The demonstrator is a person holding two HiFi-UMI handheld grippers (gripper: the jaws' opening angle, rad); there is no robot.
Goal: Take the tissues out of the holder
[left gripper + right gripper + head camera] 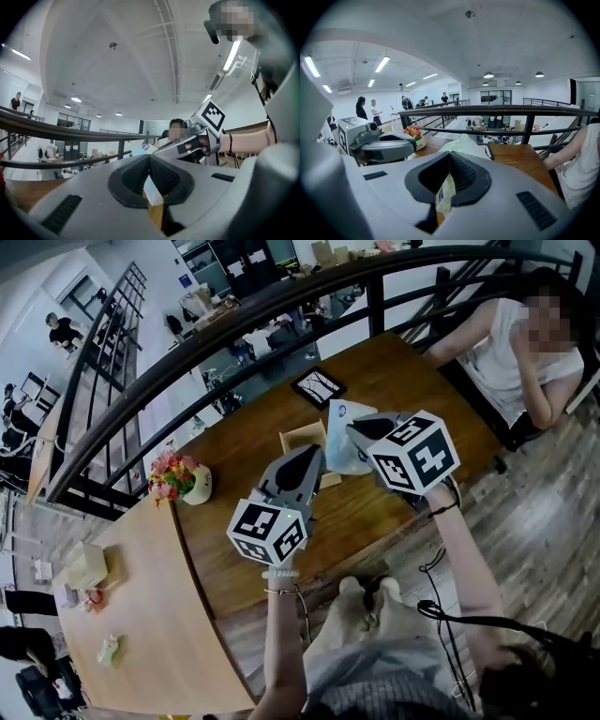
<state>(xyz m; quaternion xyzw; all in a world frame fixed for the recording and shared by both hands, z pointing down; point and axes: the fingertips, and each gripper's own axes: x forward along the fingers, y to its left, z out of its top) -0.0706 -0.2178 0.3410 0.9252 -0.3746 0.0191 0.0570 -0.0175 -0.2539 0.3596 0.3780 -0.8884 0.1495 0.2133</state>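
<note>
My right gripper (354,430), tilted downward over the brown wooden table's (384,371) middle, pinches a soft white plastic tissue pack (337,418). My left gripper (317,454), held level beside it, is clamped on the pale wooden box holder (300,439).

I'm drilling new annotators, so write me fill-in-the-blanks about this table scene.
1. The pack in the right gripper holds ___.
2. The holder is made of ___.
3. In the head view, the flowers stand to the ___ of the holder.
Missing words: tissues; wood; left.
</note>
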